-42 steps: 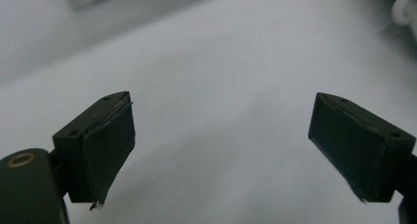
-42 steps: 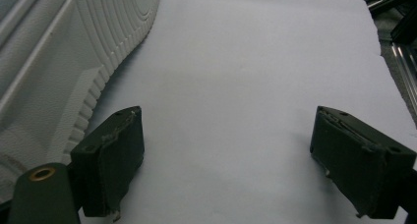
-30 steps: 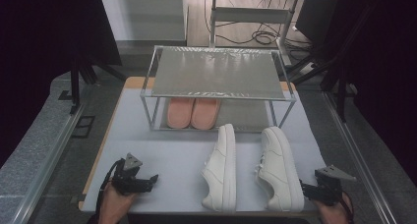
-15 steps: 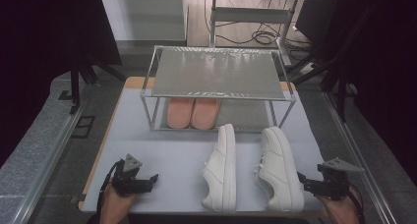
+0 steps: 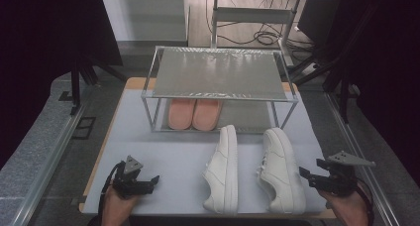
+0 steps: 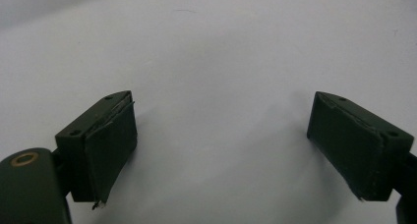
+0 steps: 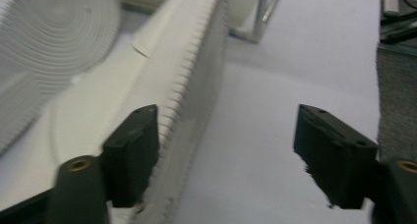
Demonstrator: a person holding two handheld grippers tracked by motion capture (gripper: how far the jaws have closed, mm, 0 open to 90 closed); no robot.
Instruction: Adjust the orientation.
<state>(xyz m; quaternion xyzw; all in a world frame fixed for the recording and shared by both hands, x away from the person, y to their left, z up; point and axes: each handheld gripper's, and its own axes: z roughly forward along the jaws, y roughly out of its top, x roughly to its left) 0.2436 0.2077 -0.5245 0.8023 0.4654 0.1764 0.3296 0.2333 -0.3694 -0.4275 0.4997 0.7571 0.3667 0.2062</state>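
The right gripper (image 5: 308, 175) has its fingers (image 7: 133, 150) apart, gripping nothing, though they have just been closing; one finger sits against the ribbed sole edge of the right white sneaker (image 5: 281, 169). Compared with a second ago, this gripper has lifted slightly off the bench (image 5: 168, 151). The left gripper (image 5: 148, 181) rests unmoved, fingers (image 6: 105, 150) spread wide over bare white surface. The left white sneaker (image 5: 223, 171) lies beside its mate, before a metal shoe rack (image 5: 218, 77) sheltering pink slippers (image 5: 194, 113). No lettering is legible. Dark surroundings, cables behind.
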